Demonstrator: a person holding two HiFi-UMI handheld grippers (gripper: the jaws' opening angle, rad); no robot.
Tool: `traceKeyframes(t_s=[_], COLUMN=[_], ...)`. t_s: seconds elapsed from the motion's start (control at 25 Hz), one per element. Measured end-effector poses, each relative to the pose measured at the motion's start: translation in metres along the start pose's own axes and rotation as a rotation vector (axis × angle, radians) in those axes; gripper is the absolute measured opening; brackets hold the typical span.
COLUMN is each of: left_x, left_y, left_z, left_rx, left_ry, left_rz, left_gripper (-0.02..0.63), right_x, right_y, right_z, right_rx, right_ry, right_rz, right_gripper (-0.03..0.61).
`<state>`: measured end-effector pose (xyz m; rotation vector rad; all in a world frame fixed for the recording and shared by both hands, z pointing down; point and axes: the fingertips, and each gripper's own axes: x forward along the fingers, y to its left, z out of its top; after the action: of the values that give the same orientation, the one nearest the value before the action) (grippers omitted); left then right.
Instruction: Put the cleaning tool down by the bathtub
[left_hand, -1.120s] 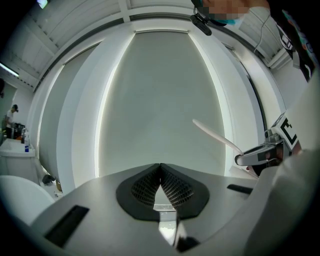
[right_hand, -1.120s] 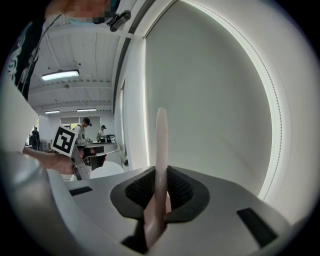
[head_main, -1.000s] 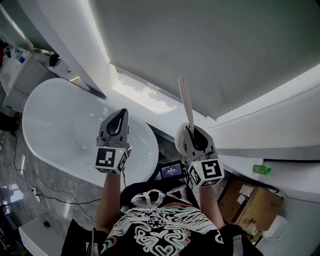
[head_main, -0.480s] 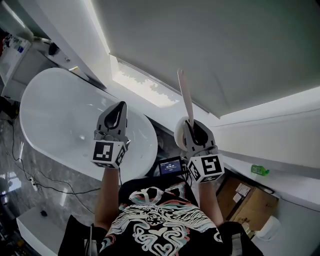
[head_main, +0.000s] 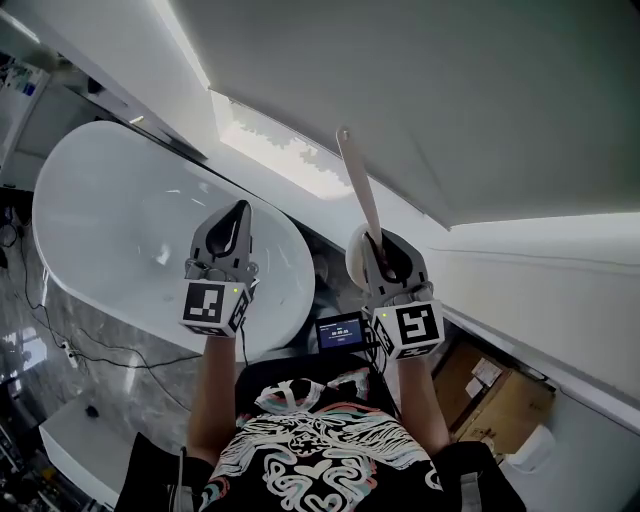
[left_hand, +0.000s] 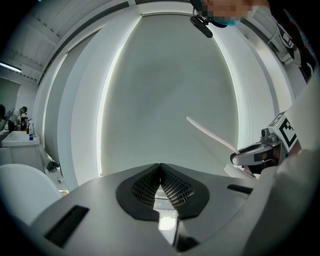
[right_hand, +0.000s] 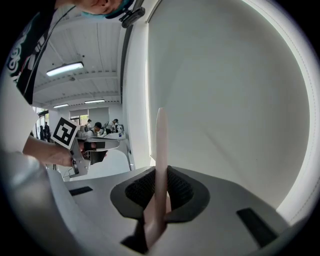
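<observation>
A white oval bathtub (head_main: 110, 215) fills the left of the head view. My right gripper (head_main: 384, 252) is shut on the cleaning tool (head_main: 358, 187), whose pale flat handle sticks up past the jaws; a round white part of it shows just left of the gripper. In the right gripper view that handle (right_hand: 161, 165) rises between the closed pads. My left gripper (head_main: 235, 222) hangs over the tub's right end, shut with nothing in it; its pads (left_hand: 167, 187) meet at the tip. From the left gripper view the cleaning tool (left_hand: 210, 137) and the right gripper (left_hand: 252, 156) show at the right.
A grey roller blind (head_main: 420, 90) covers the window behind the tub. A cardboard box (head_main: 490, 395) sits low right. A small screen device (head_main: 341, 333) hangs at the person's chest. Cables (head_main: 60, 350) trail over the marble floor at the left.
Both grippers have kept their hold and spacing. The tool handle now leans further left, and the view has shifted so the tub sits slightly higher.
</observation>
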<state>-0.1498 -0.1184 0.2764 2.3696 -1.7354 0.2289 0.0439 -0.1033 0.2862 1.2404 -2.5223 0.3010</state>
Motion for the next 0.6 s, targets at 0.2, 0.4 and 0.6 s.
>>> traceKeyframes(t_s=[0.2,0.4,0.6], left_x=[0.025,0.042,0.057], left_y=[0.002,0.004,0.01], left_z=[-0.024,-0.047,-0.066], left_rx=[0.002,-0.007,-0.011], left_ry=[0.039,0.087,0.115], left_rz=[-0.004,-0.008,-0.016], left_gripper=[0.017,0.017,0.017], right_x=[0.026,0.046,0.068], right_y=[-0.015,-0.024,-0.026], right_z=[-0.023,-0.045,-0.062], right_rx=[-0.014,-0.016,-0.031], right_ry=[0.037,0.083,0.118], right_rz=[0.012,0.025,0.041], right_gripper=[0.071,0.071,0.071])
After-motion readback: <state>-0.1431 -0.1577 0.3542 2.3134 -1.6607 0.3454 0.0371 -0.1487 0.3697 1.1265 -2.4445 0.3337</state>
